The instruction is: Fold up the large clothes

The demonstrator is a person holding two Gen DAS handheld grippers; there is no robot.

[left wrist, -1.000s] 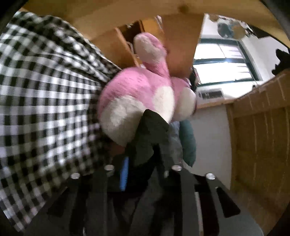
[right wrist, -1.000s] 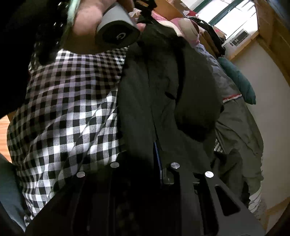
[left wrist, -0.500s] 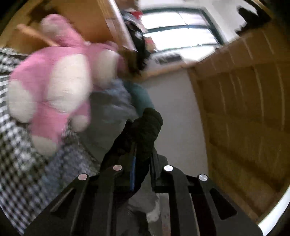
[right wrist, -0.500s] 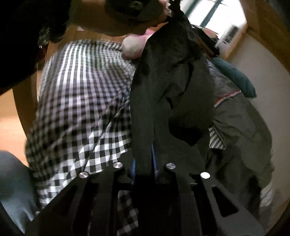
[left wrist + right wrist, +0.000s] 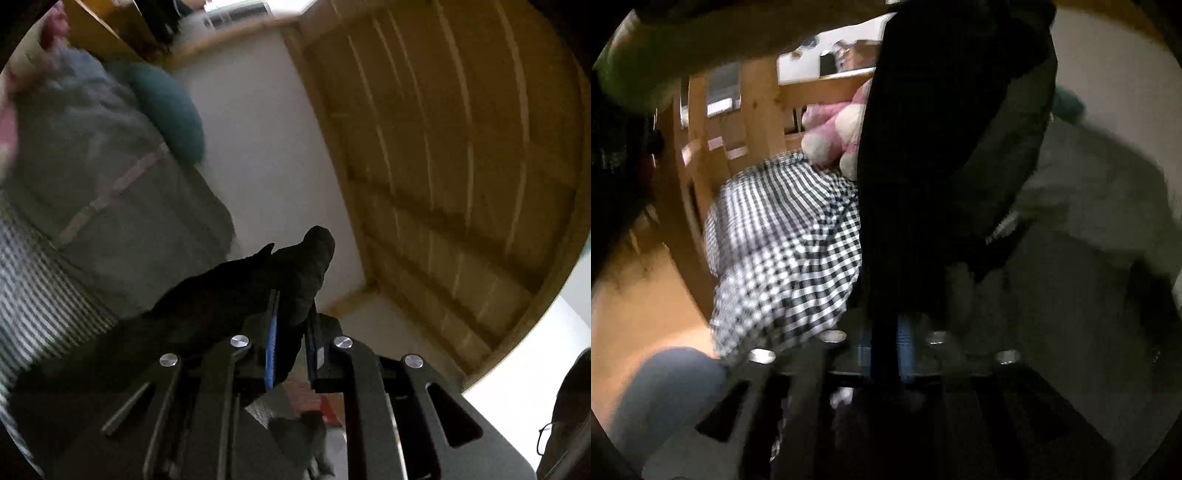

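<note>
A large black garment (image 5: 303, 266) is bunched in my left gripper (image 5: 291, 314), which is shut on it and holds it up level in front of the white wall. From there the cloth trails down to the left. In the right wrist view the same black garment (image 5: 942, 147) hangs as a tall dark drape down the middle. A narrow strip of it runs between the blue pads of my right gripper (image 5: 884, 332). Those jaws are opening, though in this blurred frame the pads stand close against the strip.
A black-and-white checked sheet (image 5: 786, 240) covers the bed, and a pink plush toy (image 5: 842, 122) sits at its head. A grey duvet (image 5: 110, 192) and teal pillow (image 5: 166, 107) lie by the wall. Wooden slats (image 5: 443, 147) are overhead and a wooden bed frame (image 5: 698, 166) stands at left.
My left gripper swung up and to the right with the garment, so the plush toy left its view. The right wrist view rolled, and the garment now hangs straight down before it.
</note>
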